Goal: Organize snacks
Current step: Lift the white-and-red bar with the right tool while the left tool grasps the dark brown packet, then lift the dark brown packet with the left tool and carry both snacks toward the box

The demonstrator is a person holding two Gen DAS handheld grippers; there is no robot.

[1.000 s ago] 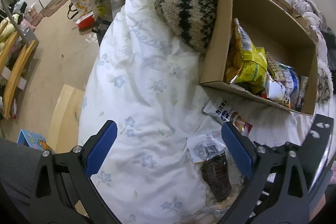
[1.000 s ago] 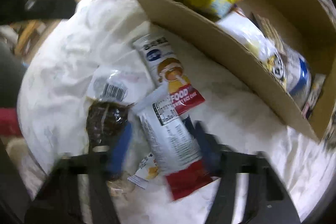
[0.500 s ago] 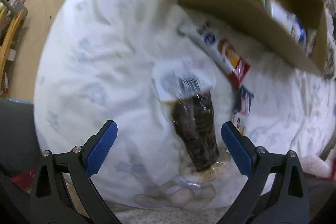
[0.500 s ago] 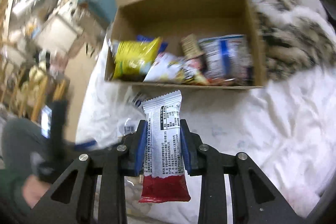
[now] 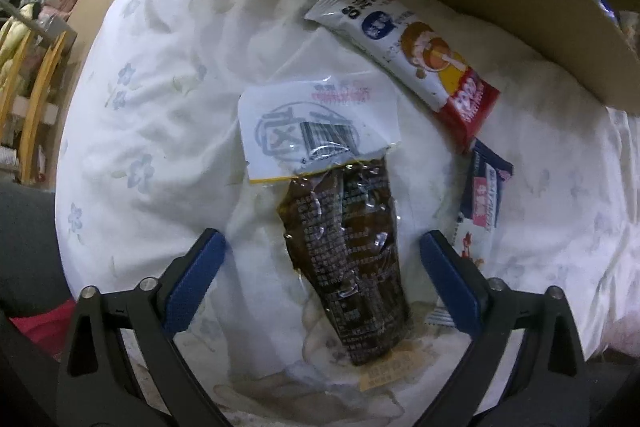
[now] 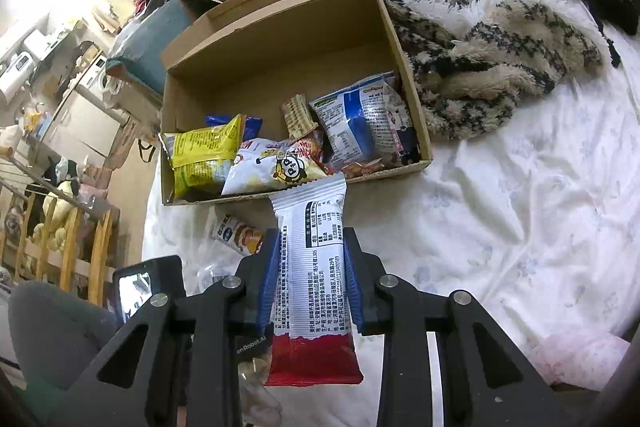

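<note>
I see the bed's white floral duvet (image 6: 520, 211) carrying the open brown cardboard box (image 6: 280, 47), already stocked with snack bags. My right tool (image 6: 310, 279) is raised above the duvet, aimed toward the box, fingers clamped on a white-and-red snack packet (image 6: 312, 279) held upright just short of the box's near wall. Only the left view shows my left tool (image 5: 320, 271) pointing down, spread wide, gripping nothing, straddling a dark brown clear-wrapped snack pack (image 5: 348, 247) on the duvet.
</note>
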